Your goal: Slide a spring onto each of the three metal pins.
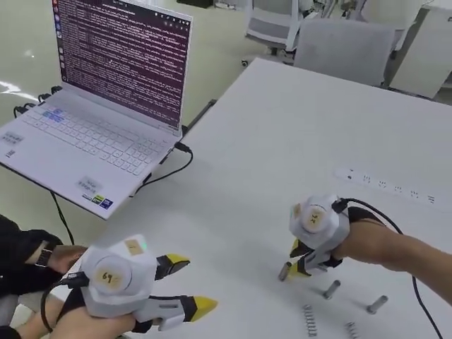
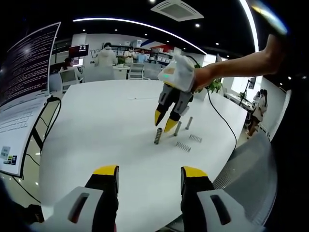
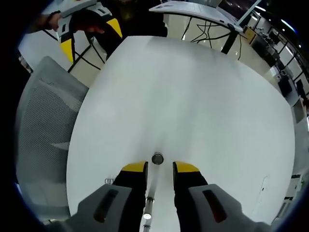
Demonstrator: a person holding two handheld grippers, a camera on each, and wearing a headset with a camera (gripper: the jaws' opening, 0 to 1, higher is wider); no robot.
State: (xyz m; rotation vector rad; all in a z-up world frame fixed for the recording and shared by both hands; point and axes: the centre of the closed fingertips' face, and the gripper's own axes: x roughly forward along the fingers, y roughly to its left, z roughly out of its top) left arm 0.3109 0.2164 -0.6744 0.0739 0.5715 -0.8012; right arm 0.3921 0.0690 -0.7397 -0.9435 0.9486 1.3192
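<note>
the sprung pin (image 2: 158, 136) stands upright just below and ahead of the right gripper (image 2: 163, 122)'s tips. in the left gripper view its shaft looks coiled, so a spring seems to be on it already, though the coils are small and i can't be sure it sits fully down. the right gripper's jaws are a narrow way apart with nothing between them. in the right gripper view the pin's round top shows in the gap just beyond the yellow tips, not pinched.

on the side of that gripper away from the other tool stand the middle pin (image 1: 331, 289) and the far pin (image 1: 377, 304), both looking bare. the loose spring (image 1: 309, 319) and the second loose spring (image 1: 351, 329) lie flat on the table (image 1: 282, 141) nearby.

the left gripper (image 2: 149, 172) is well apart from the pins, jaws wide and empty, over the table's near edge, with a laptop (image 1: 106, 106) off to its left.

by my reading the first of three pins is done or nearly so. the next move calls for lifting clear, pinching a loose spring near one end, and bringing its bore over the middle pin's tip.
</note>
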